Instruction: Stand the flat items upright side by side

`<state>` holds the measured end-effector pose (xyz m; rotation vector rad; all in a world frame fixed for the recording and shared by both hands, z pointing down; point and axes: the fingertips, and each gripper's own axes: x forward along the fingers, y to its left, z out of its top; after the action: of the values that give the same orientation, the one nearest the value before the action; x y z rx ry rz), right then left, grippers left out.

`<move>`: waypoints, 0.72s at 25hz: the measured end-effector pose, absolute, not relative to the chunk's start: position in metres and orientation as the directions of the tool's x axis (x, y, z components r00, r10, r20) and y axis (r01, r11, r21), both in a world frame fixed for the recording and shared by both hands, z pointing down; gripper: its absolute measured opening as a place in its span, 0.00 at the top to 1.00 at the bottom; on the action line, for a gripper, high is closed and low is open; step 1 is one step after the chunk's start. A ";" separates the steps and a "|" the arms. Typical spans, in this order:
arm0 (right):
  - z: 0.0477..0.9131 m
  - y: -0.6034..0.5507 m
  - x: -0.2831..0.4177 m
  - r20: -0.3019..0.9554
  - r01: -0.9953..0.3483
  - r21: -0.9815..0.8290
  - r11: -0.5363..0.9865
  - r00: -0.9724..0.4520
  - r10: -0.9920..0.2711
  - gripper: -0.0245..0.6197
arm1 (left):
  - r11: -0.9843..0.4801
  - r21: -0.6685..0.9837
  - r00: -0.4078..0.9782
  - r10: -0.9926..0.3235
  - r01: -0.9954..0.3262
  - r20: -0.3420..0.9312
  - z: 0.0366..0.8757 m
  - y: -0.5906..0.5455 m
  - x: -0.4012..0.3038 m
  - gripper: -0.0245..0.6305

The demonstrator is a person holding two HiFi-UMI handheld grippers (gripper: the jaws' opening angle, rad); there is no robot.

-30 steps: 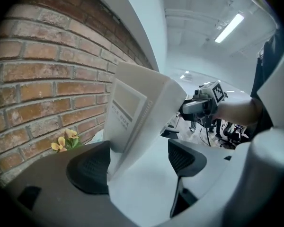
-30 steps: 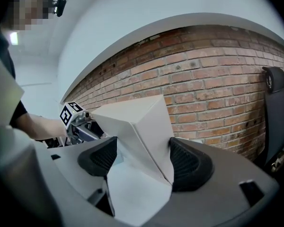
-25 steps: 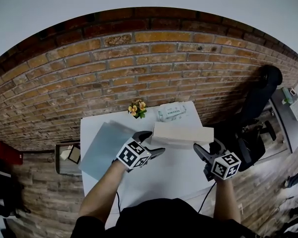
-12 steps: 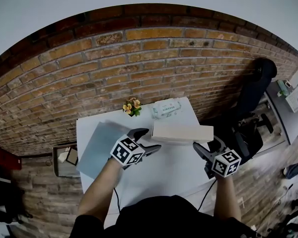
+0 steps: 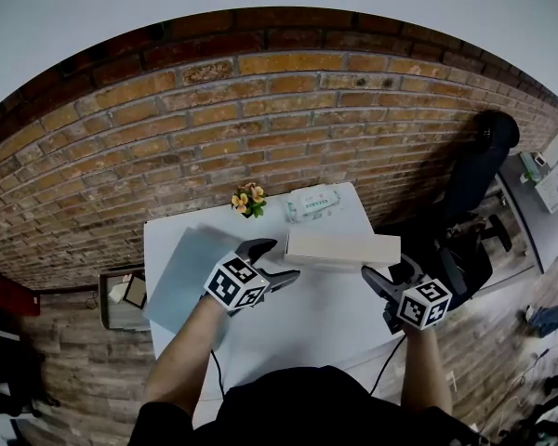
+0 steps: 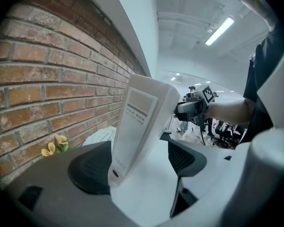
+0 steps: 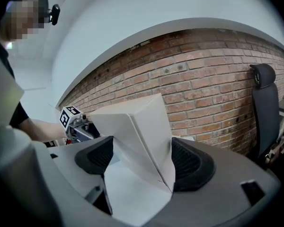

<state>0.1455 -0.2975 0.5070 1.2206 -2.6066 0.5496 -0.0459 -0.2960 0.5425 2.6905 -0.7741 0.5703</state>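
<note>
Against the brick wall, one white surface carries one grey folder, one file box, one wipes pack and one flower sprig. The box sits between my two grippers: left gripper loose around one end, right gripper just easing open around the other.

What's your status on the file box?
Left gripper open at file box end. Right gripper open, fingers just widened, box between. Wipes pack behind.
</note>
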 end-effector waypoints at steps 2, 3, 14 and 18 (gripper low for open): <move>0.507 -0.302 0.143 0.340 -0.770 -0.241 0.590 -0.637 -0.692 0.35 | -0.823 0.149 0.782 -0.441 -0.548 0.441 0.541 -0.297 -0.041 0.37; 0.507 -0.304 0.142 0.340 -0.770 -0.239 0.592 -0.637 -0.692 0.35 | -0.828 0.144 0.784 -0.437 -0.542 0.442 0.541 -0.298 -0.037 0.37; 0.510 -0.320 0.141 0.358 -0.761 -0.263 0.593 -0.647 -0.673 0.35 | -0.818 0.125 0.764 -0.454 -0.561 0.458 0.543 -0.311 -0.033 0.39; 0.507 -0.317 0.147 0.348 -0.766 -0.261 0.588 -0.642 -0.683 0.34 | -0.806 0.126 0.759 -0.476 -0.579 0.445 0.538 -0.312 -0.041 0.39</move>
<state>0.1466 -0.3169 0.5074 1.2066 -2.6066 0.5783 -0.0415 -0.3121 0.5381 2.7009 -0.8250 0.5815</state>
